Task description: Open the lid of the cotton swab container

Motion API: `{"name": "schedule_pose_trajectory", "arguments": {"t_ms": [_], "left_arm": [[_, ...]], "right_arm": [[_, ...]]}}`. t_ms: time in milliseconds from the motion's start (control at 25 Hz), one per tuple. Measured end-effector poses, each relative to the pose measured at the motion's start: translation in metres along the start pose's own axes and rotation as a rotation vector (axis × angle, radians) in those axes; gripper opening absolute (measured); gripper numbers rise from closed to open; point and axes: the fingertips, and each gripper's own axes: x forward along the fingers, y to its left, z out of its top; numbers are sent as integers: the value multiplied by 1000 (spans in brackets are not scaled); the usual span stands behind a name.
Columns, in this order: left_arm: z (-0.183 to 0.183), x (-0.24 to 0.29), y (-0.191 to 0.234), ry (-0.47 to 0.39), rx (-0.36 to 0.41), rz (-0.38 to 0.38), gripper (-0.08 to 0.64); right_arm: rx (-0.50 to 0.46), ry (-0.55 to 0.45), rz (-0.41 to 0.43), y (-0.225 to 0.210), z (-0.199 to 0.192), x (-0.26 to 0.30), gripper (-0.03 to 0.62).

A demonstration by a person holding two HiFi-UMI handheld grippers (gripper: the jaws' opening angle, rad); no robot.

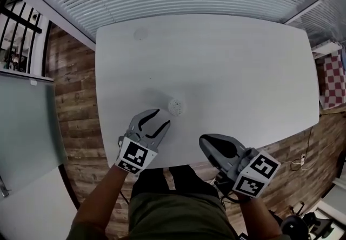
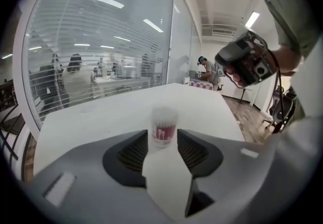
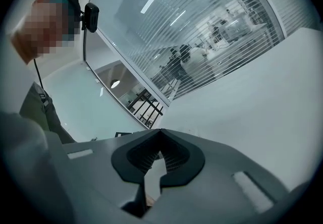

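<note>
Where the white bench (image 1: 243, 71) fills mid-frame, the cotton swab container (image 1: 174, 106) is set upright, just beyond the left hand-held gripper (image 1: 160, 117), whose jaws are held apart. The right hand-held gripper (image 1: 204, 141), at lower right, is closed on nothing.

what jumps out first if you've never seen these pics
A small cotton swab container with a red label stands on the white table, near its front edge. The left gripper, jaws apart, points straight at it from close by; the right gripper, shut, hangs by the table's near edge.
</note>
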Motion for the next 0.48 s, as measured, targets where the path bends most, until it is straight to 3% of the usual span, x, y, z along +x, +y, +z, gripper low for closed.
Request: {"name": "schedule_pose_trajectory", "arguments": {"t_ms": [280, 480], "left_arm": [[-19, 22, -4, 84, 118, -36, 249], [-21, 32, -2, 95, 138, -47, 273]], "right_arm": [[17, 7, -18, -6, -5, 3, 11], [24, 11, -26, -6, -8, 5, 11]]}}
